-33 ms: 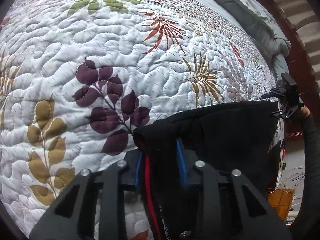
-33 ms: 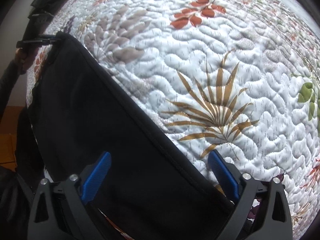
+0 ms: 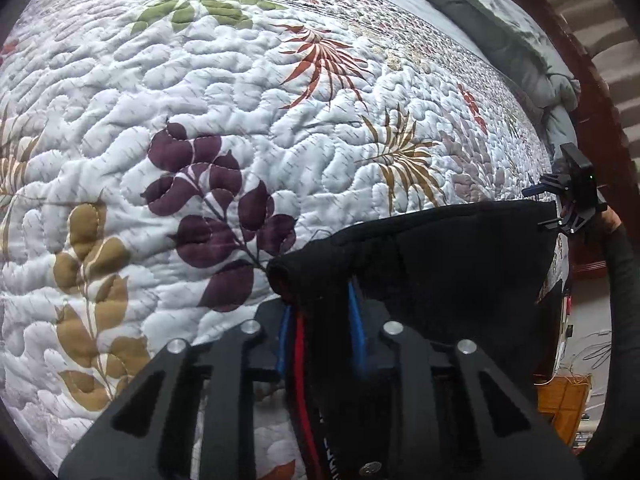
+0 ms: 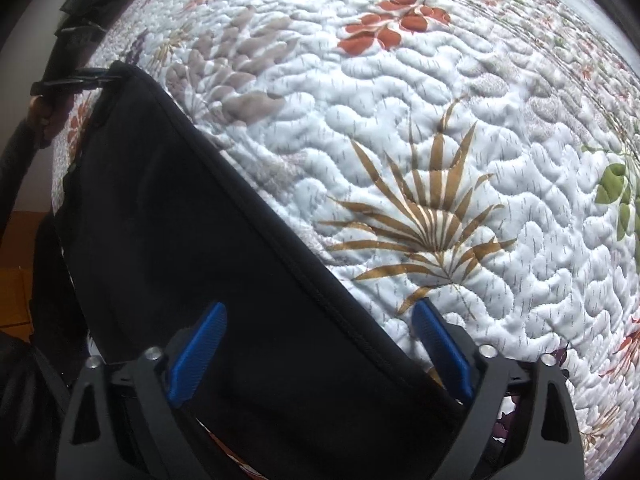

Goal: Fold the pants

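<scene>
Black pants [image 3: 460, 252] with a red stripe [image 3: 302, 360] hang stretched between both grippers above a flowered quilt [image 3: 240, 80]. My left gripper [image 3: 318, 300] is closing, and its blue pads pinch a bunched corner of the pants. In the right wrist view the pants [image 4: 180, 220] run as a taut black sheet to the left gripper [image 4: 68, 84] at the upper left. My right gripper [image 4: 320, 308] is closing too. The seamed pants edge lies between its blue fingers [image 4: 440, 344], which stand wide apart and do not press on it. The right gripper [image 3: 572, 204] also shows at the pants' far corner.
The white quilt [image 4: 440, 120] with leaf prints covers the bed under the pants. A grey pillow or duvet [image 3: 500, 20] lies along the far edge beside a dark wooden bed frame [image 3: 592, 100]. A person's dark sleeve [image 3: 624, 280] is at the right; orange floor [image 4: 16, 280] shows off the bed.
</scene>
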A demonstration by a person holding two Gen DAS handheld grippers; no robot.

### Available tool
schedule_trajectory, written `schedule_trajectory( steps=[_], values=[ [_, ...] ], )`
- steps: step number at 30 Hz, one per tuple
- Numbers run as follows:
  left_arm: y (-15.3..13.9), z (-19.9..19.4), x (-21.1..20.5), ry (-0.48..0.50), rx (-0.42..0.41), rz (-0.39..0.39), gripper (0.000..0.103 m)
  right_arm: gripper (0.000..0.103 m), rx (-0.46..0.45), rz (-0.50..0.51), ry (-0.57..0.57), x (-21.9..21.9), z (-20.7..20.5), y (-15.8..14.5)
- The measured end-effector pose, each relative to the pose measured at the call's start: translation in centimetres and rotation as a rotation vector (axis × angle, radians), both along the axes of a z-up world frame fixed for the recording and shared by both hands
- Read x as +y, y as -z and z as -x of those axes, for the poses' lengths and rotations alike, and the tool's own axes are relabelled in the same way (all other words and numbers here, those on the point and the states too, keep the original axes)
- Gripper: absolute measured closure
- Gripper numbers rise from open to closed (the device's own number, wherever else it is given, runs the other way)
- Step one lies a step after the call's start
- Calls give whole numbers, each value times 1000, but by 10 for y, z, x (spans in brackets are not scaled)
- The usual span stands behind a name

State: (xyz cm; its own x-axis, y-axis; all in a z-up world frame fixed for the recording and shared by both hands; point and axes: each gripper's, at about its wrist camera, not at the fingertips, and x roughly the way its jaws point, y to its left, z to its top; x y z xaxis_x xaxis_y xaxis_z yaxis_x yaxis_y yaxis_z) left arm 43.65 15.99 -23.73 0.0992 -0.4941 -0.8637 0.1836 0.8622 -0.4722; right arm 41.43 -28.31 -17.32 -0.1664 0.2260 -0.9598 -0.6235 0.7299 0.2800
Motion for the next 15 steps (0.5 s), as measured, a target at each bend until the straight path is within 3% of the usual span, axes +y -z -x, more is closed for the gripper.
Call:
schedule_trajectory(
  steps=[3,4,8,11,13,15],
  values=[
    [-3,1,-5,22,-17,-24,90,43,21,-15,28,-10,-6,-3],
    [-4,1,-5,22,-19,-27,90,45,20,-8,29,-13,-8,-4],
    [-1,1,-2,14,-20,-16,90,35,34,-1,53,-23,-19,-4],
    [3,1,1,2,-17,-4,90,35,62,-9,45,-25,-22,2],
    [0,3,0,3,-29,-10,91,46,77,-20,43,-25,-21,1],
    [-7,6,0,3,-47,-11,93,66,94,-18,21,-23,-14,0]
  ],
)
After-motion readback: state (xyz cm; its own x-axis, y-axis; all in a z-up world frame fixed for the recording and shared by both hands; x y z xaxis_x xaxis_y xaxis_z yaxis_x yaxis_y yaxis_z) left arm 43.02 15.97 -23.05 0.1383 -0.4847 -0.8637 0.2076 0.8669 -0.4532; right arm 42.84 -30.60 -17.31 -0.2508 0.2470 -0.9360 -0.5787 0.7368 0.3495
